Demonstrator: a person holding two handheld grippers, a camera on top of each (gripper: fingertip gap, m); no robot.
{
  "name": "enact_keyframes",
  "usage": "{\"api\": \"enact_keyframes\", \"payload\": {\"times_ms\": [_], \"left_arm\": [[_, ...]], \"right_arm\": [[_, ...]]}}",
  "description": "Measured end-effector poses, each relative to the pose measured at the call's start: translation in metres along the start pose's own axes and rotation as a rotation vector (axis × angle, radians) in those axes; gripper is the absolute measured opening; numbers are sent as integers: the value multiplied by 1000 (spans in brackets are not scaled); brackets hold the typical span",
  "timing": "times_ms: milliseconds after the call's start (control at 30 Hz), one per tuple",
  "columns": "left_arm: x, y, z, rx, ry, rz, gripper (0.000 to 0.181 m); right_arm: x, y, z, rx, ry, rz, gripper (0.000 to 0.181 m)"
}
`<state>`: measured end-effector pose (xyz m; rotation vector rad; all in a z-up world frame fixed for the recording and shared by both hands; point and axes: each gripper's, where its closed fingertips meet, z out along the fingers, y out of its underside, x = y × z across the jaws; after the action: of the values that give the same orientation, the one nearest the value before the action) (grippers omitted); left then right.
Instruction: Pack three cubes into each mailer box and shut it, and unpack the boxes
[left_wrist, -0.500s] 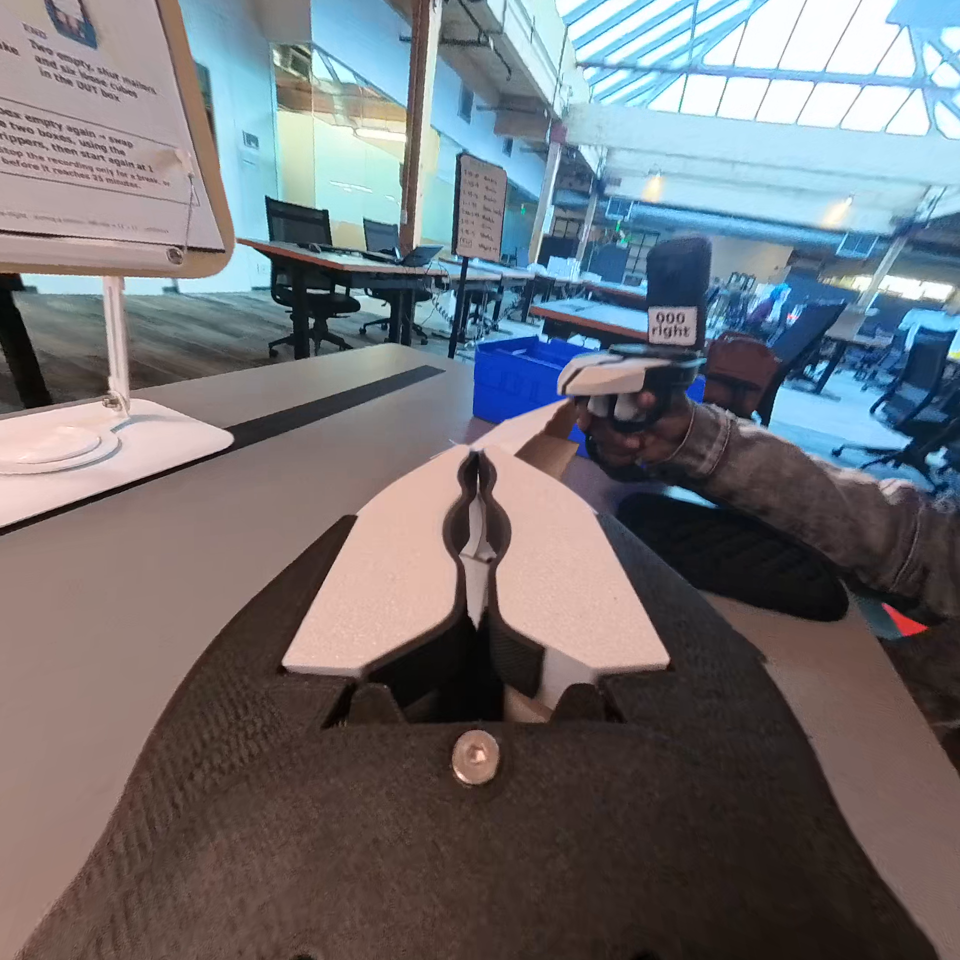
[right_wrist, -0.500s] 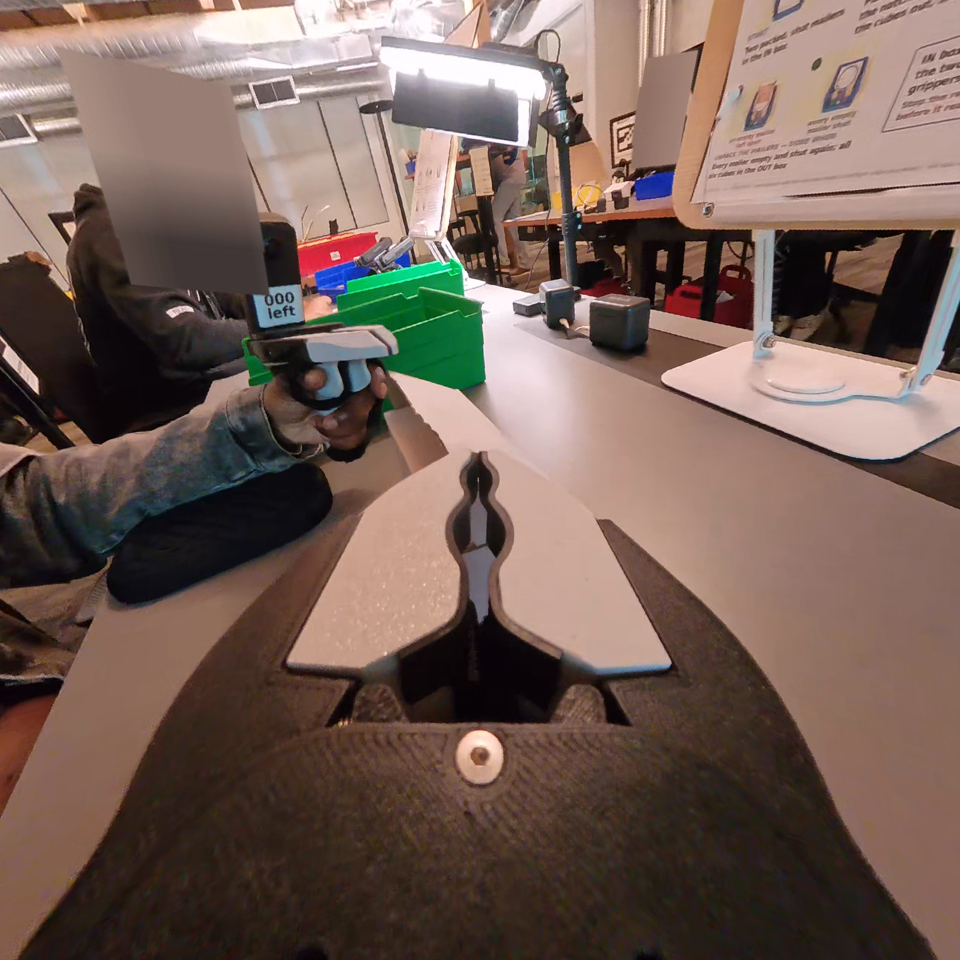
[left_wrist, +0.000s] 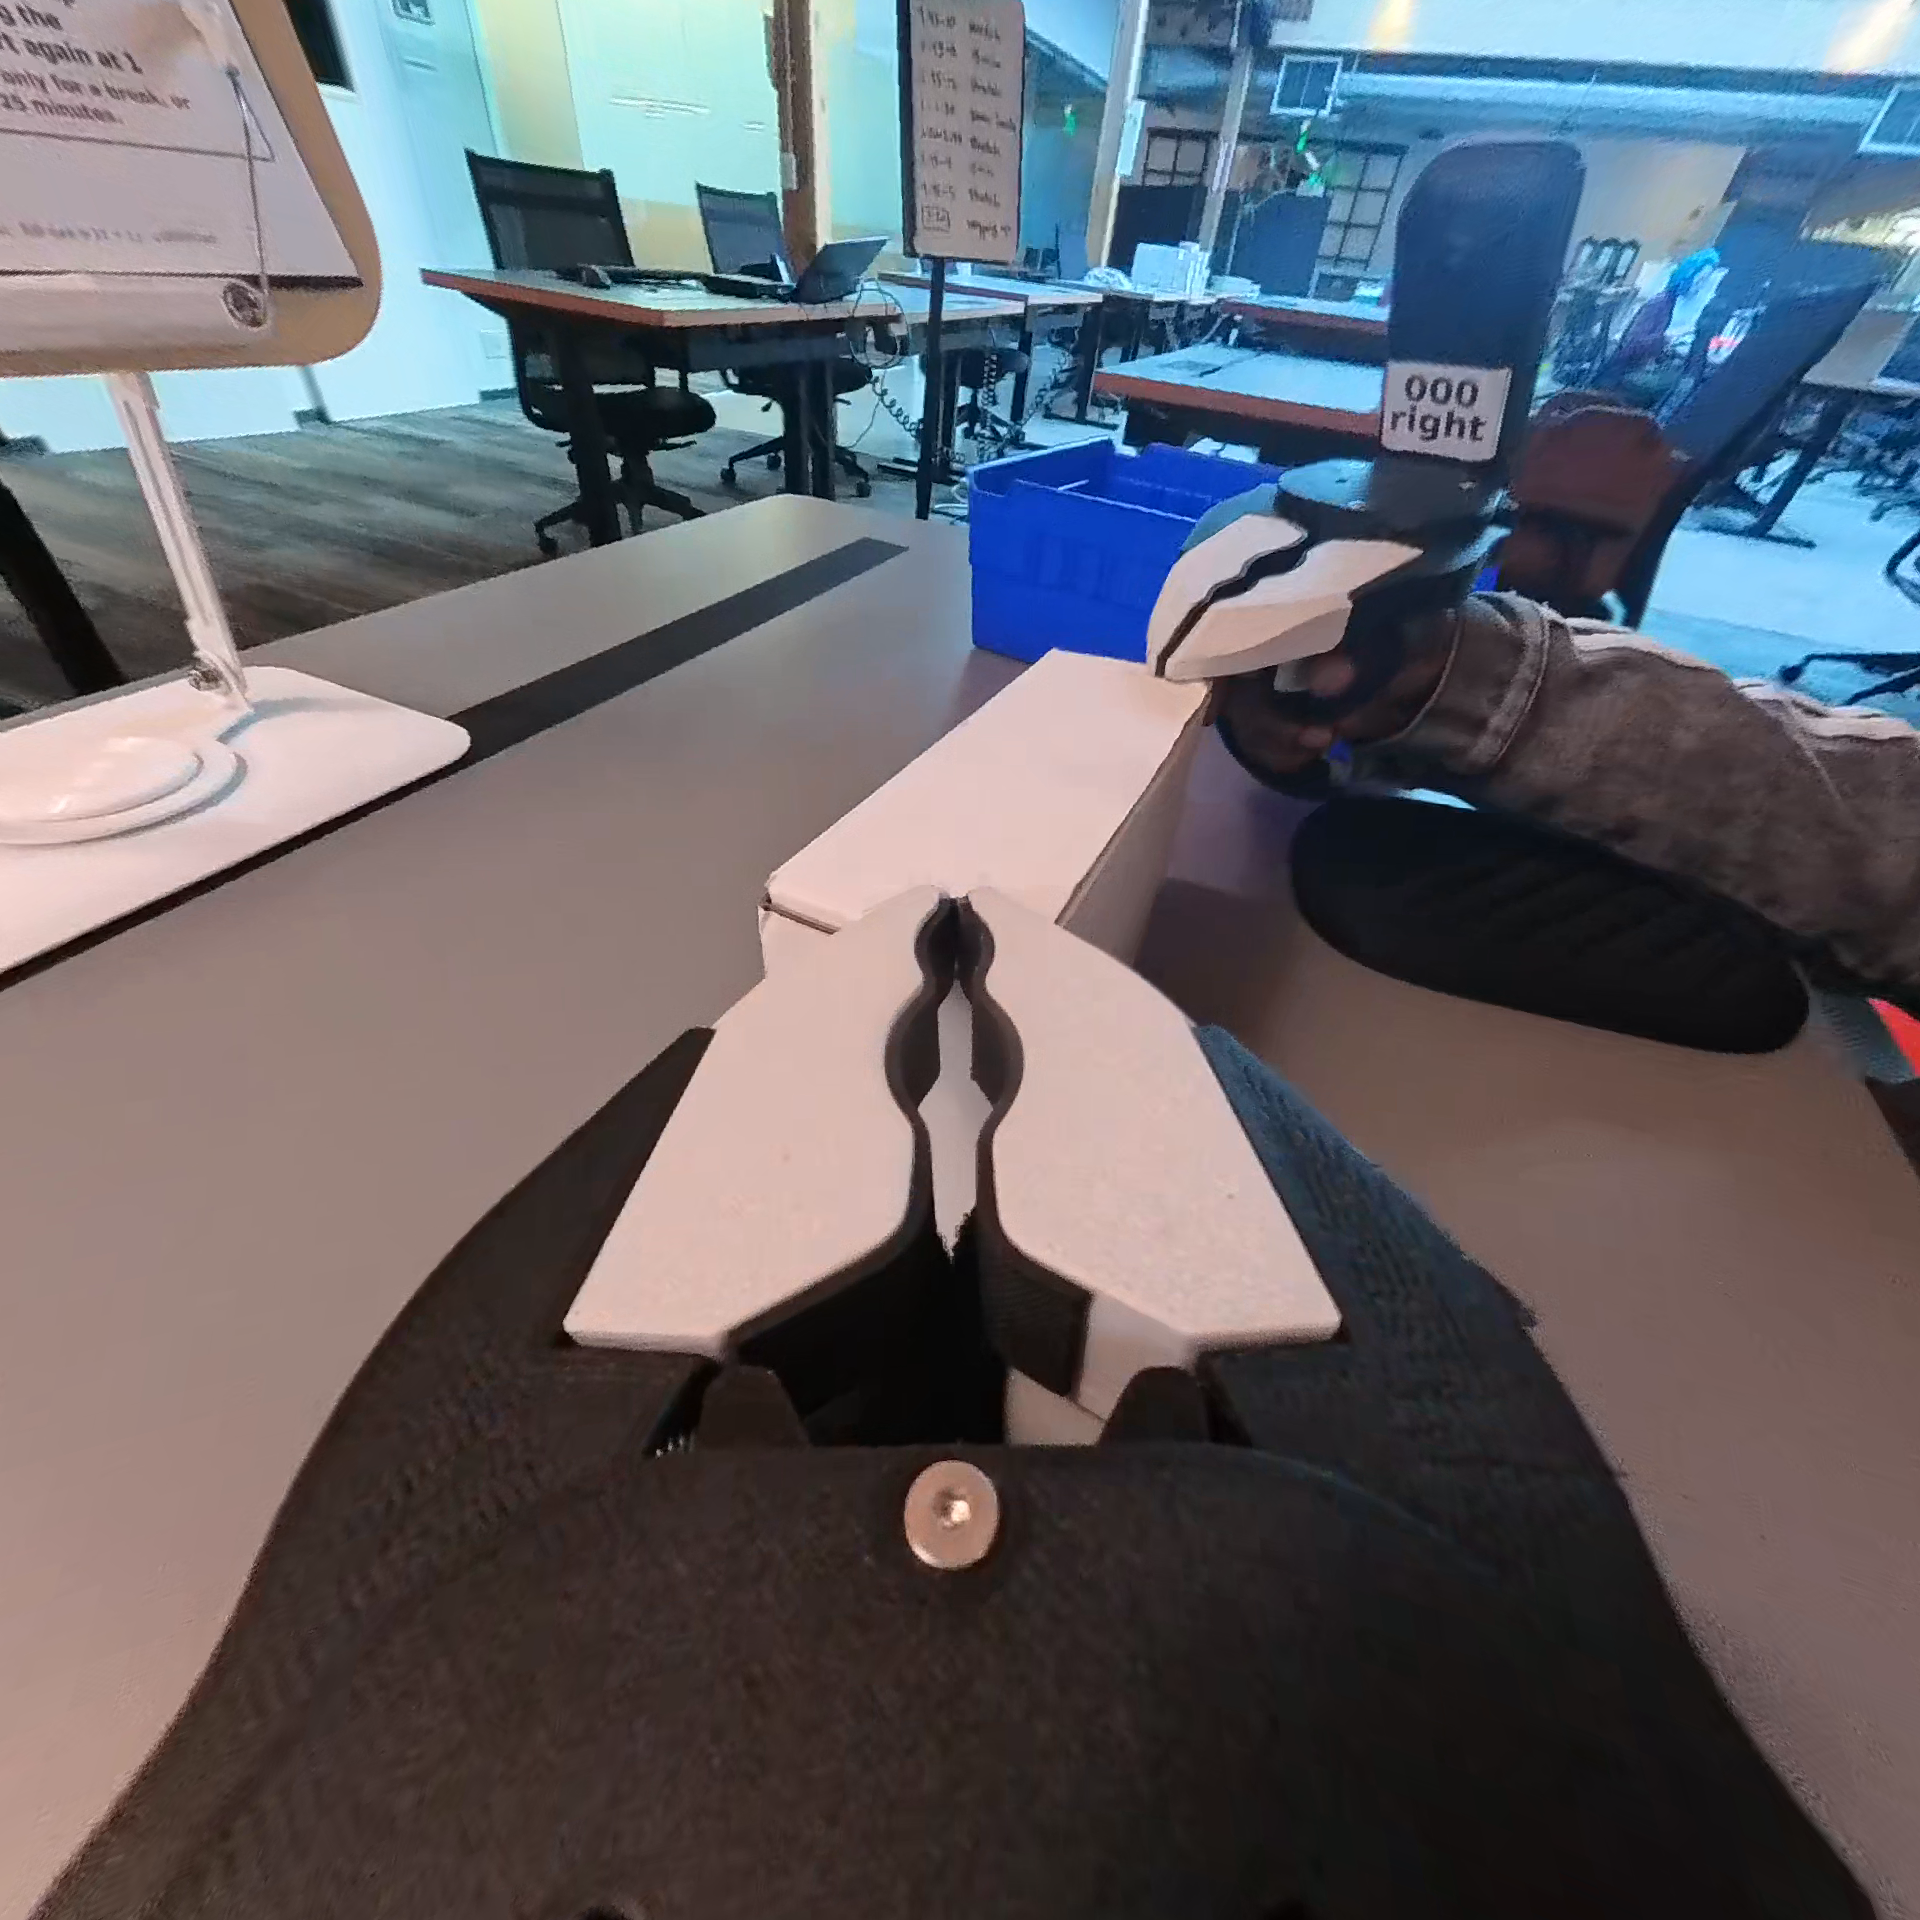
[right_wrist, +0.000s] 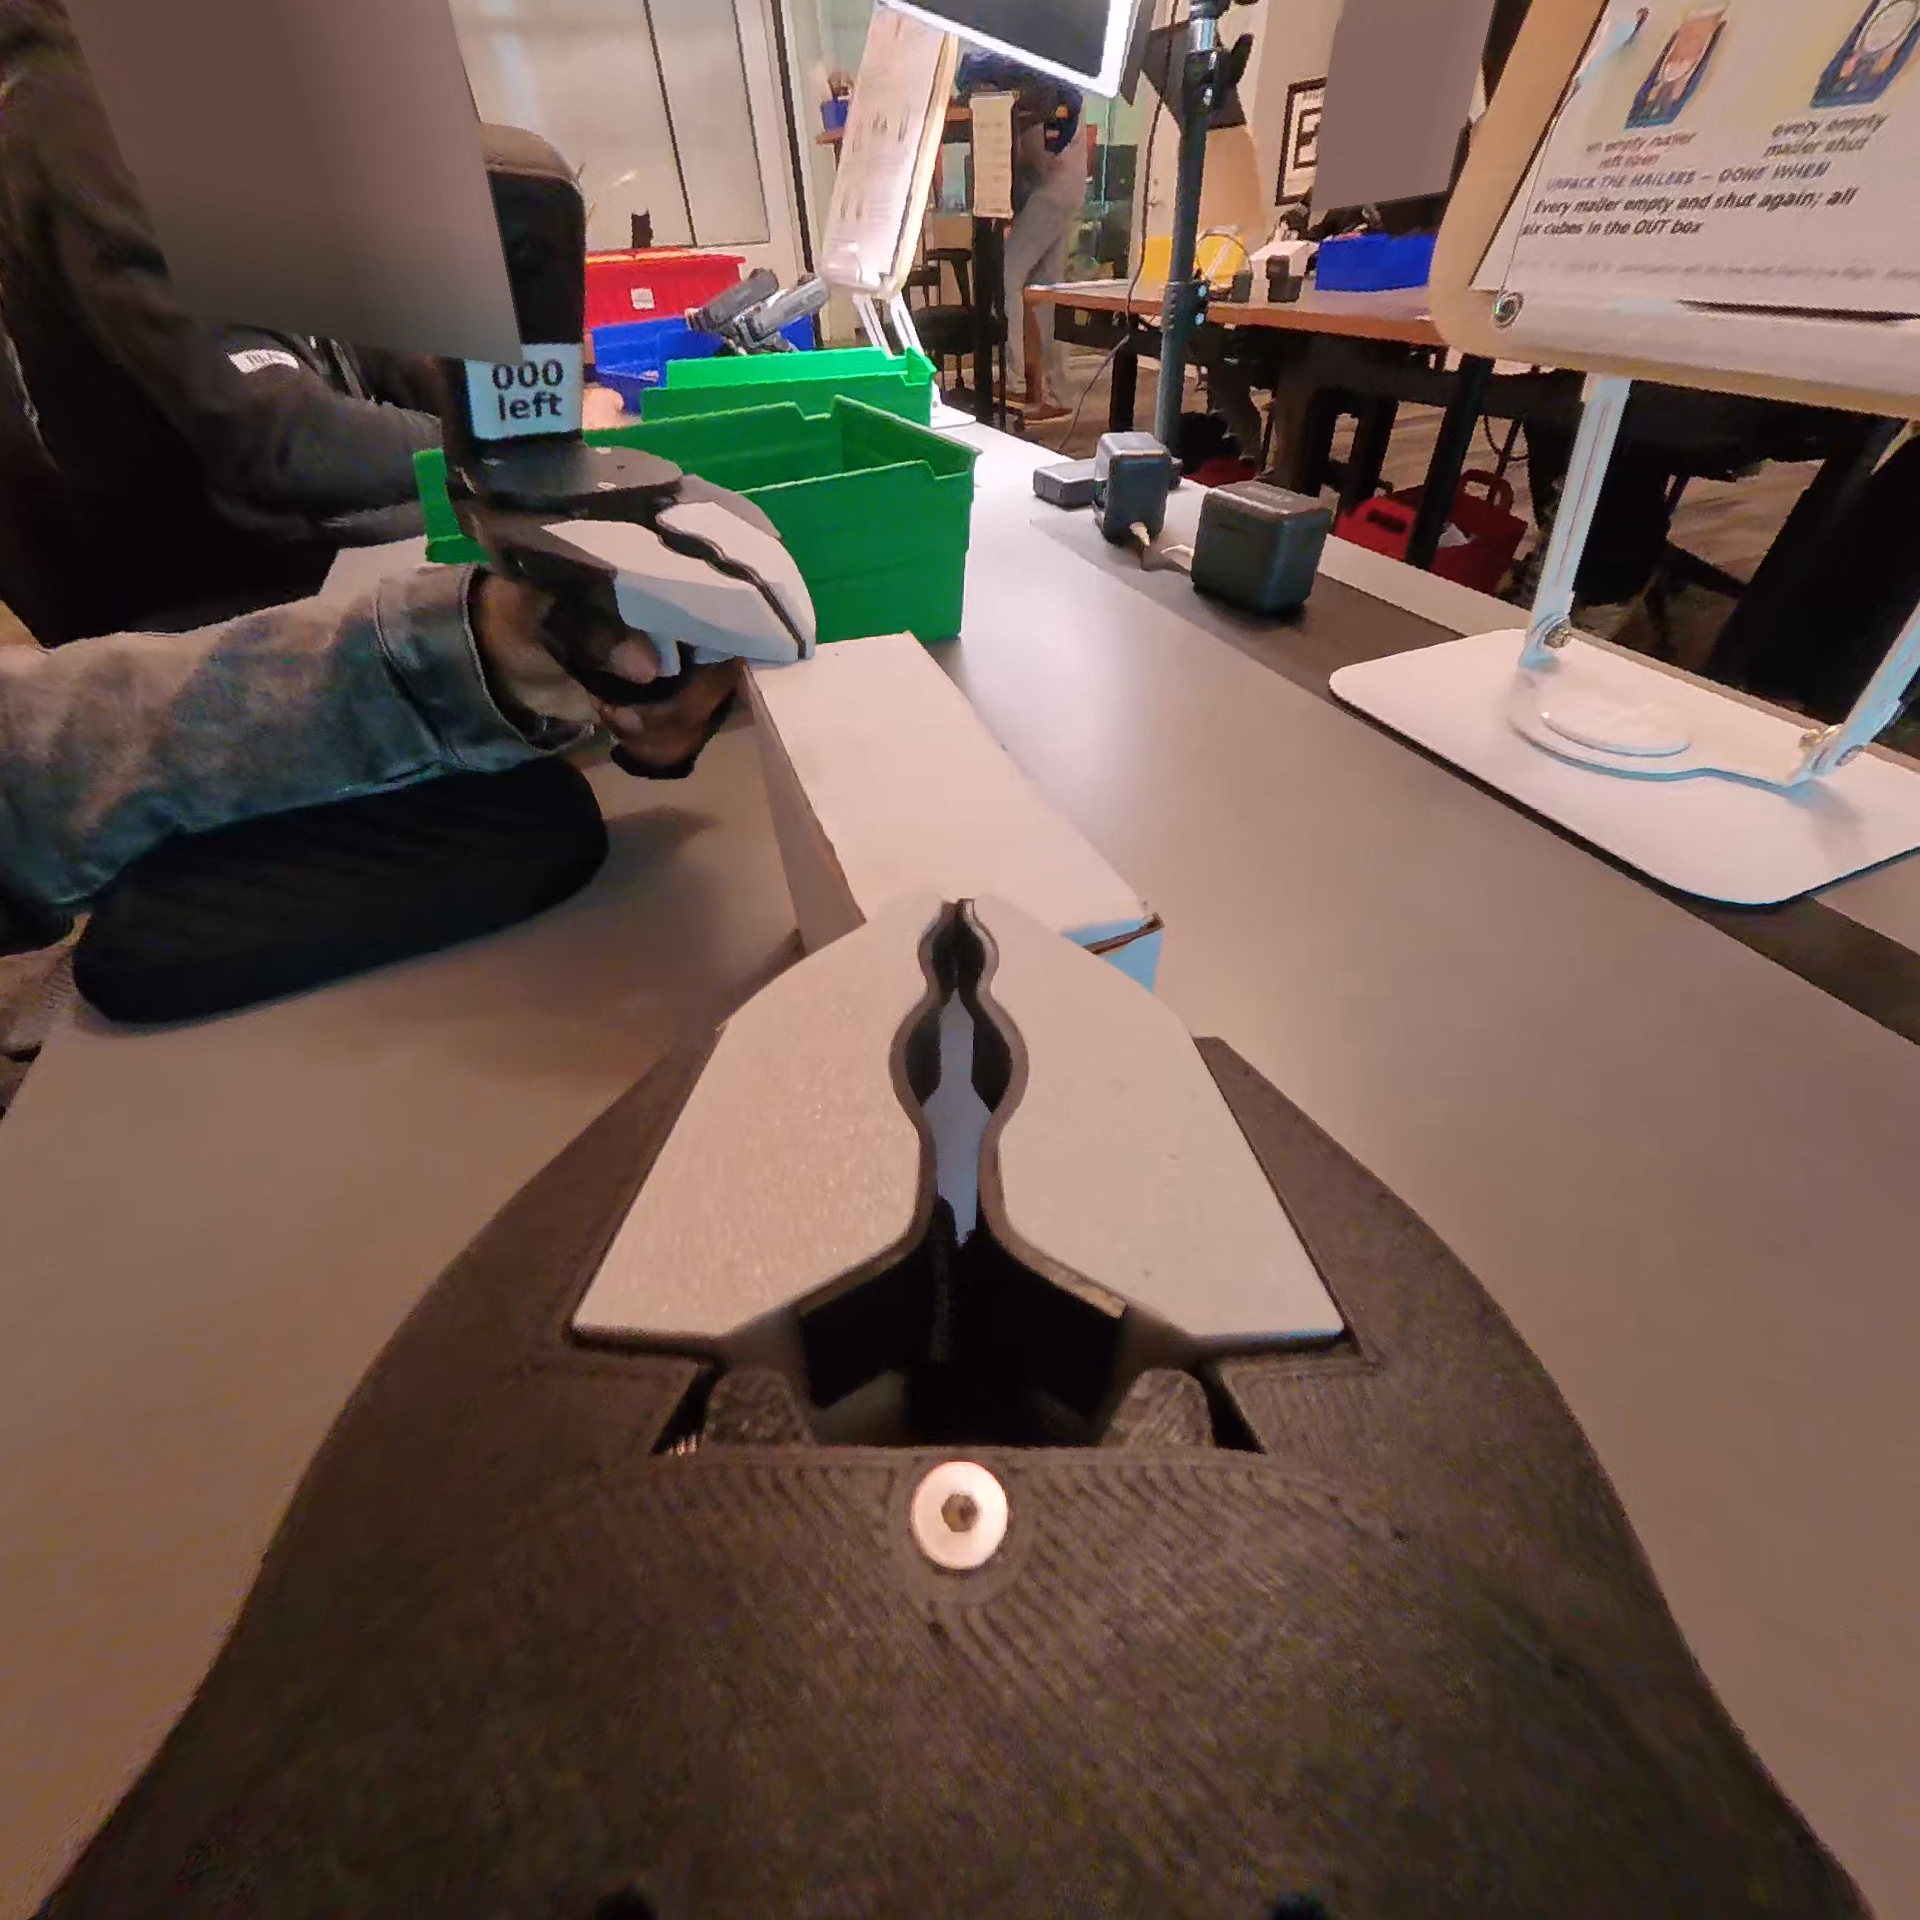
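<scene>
Between the two sets of tongs, on the grey table (left_wrist: 416, 1039), lies one white mailer box (left_wrist: 997, 790), long and flat, its lid down. The left tongs (left_wrist: 954, 914) rest at one end of the lid and the right tongs (right_wrist: 961, 914) at the opposite end, each pair with its fingers drawn together to a hairline gap and nothing pinched between them. They appear to press on the lid rather than grip it.

The box looks to be thin folded card: light, stiff along its creases, but likely to dent or bow if pushed in the middle of the lid. I would judge the card smooth enough to slide on the table under a sideways push. The safest hold seems to be at the corners and the front flap, where the folds give strength. Just beyond the right tongs a blue patch (right_wrist: 1127, 951) and a thin dark edge show at the near corner, so that corner may not be fully tucked. Whether cubes are inside, I cannot tell.

Ahead of the left tongs a blue bin (left_wrist: 1081, 561) stands close past the far end of the box. Ahead of the right tongs a green bin (right_wrist: 831, 499) stands likewise. A white sign stand (right_wrist: 1621, 769) sits off to the right tongs' right, well apart, with open table between. A dark armrest pad (left_wrist: 1538, 925) lies beside the box on the person's side.
</scene>
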<state>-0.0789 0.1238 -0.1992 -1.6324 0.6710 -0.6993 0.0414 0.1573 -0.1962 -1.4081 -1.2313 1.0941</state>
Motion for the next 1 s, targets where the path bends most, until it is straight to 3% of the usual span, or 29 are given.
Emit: {"api": "enact_keyframes", "payload": {"times_ms": [433,467,533,600,667,733,800,900,1000], "left_arm": [[1,0,-1,17,-11,3,0],[1,-1,-2,38,1,-16,7],[0,-9,-6,99,23,-121,47],[-8,-24,-13,201,37,-289,59],[-23,-29,-19,267,22,-496,64],[-28,-20,-16,247,52,-649,68],[-31,1,-7,144,38,-728,68],[-28,21,2,36,12,-756,68],[-22,21,5,7,21,-740,63]], "right_arm": [[0,1,0,27,30,-84,0],[0,1,0,44,34,-84,0],[3,-6,-3,100,17,22,21],[18,-25,-14,235,12,272,29],[32,-34,-25,329,-30,513,61],[43,-20,-24,284,-18,661,65],[45,-3,-16,205,-2,726,66],[32,14,-3,75,-45,771,69],[23,19,3,23,-70,778,61]]}}
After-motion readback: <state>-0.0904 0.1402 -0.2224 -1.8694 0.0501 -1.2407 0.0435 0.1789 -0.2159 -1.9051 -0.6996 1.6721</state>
